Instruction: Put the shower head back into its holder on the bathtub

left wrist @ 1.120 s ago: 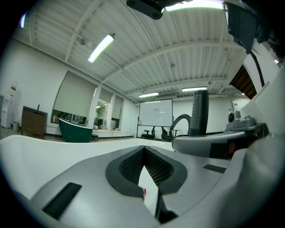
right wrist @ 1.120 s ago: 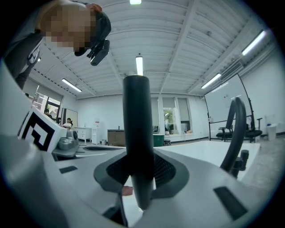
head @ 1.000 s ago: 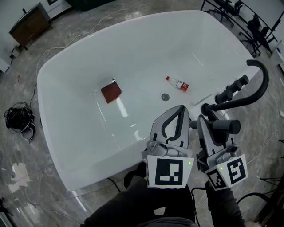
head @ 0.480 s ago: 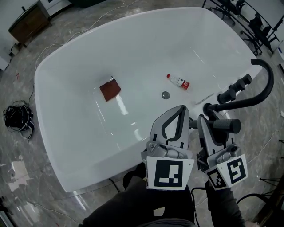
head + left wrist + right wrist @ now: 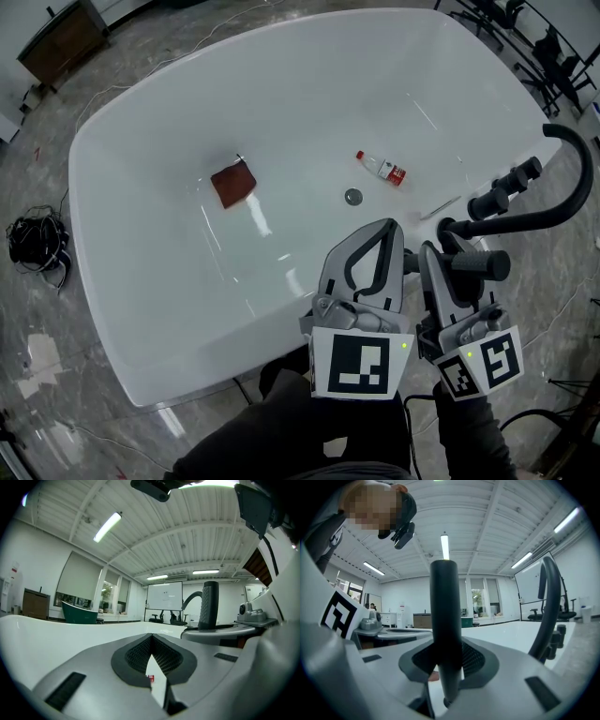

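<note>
No legible text or numbers, label on bottle (image 5: 381, 169) too small to read

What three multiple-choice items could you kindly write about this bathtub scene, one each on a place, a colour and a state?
1. Where does the small bottle lie?
A. Inside the bathtub, near the drain
B. On the floor
C. On the tub's rim

2. What colour is the square pad?
A. Blue
B. Yellow
C. Reddish brown

3. What is the right hand-held gripper doing?
A. Standing open and empty
B. Shut on the black shower head
C. Holding a towel

Answers:
1. A, as the head view shows the bottle on the tub floor just beyond the drain.
2. C, as the pad shows reddish brown against the white tub.
3. B, as the right gripper view shows the black handle clamped between the jaws.
</note>
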`<move>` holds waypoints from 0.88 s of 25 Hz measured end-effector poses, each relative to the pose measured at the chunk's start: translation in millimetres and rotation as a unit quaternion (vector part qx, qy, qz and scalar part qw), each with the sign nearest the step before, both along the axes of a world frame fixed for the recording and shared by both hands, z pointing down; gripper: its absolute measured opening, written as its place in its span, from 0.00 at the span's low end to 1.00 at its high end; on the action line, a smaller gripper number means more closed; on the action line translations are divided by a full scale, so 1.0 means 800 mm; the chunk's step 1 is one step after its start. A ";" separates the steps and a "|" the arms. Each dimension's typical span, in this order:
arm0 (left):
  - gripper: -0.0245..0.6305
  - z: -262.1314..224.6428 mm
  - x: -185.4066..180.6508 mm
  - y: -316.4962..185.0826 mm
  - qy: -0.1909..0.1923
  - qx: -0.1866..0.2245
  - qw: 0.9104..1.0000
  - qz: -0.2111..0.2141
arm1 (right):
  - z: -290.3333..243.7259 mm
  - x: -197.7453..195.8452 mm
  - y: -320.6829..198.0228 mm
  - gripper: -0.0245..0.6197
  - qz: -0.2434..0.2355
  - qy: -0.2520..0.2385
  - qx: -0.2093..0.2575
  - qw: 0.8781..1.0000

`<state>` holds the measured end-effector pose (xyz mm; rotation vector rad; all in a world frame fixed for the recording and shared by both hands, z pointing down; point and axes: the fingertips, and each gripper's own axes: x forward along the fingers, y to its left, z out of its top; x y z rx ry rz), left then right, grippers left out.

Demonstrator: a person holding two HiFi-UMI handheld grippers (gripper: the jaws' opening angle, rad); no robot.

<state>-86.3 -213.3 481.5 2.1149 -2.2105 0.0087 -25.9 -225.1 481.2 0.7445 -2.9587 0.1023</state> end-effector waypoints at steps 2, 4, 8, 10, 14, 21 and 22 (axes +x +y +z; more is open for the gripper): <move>0.04 0.003 0.000 -0.002 -0.001 0.000 1.000 0.000 | 0.002 0.000 -0.002 0.21 -0.001 -0.003 0.000 1.000; 0.04 0.006 0.000 -0.003 -0.001 0.000 1.000 -0.001 | 0.003 0.000 -0.003 0.21 -0.002 -0.004 0.002 1.000; 0.04 0.009 -0.001 -0.003 0.000 -0.004 1.000 0.000 | 0.014 -0.001 -0.004 0.21 -0.001 0.007 -0.002 1.000; 0.04 0.008 0.000 -0.004 0.000 -0.004 1.000 0.000 | 0.017 0.000 -0.006 0.21 0.001 0.008 -0.004 1.000; 0.04 0.005 0.002 -0.004 -0.001 -0.004 1.000 0.000 | 0.019 0.000 -0.004 0.21 -0.003 0.005 0.002 1.000; 0.04 0.006 0.008 -0.005 -0.004 -0.005 1.000 0.006 | 0.020 0.001 -0.002 0.21 0.000 -0.003 0.003 1.000; 0.04 0.005 0.008 -0.005 -0.005 -0.006 1.000 0.006 | 0.020 0.000 -0.002 0.21 0.001 -0.003 0.003 1.000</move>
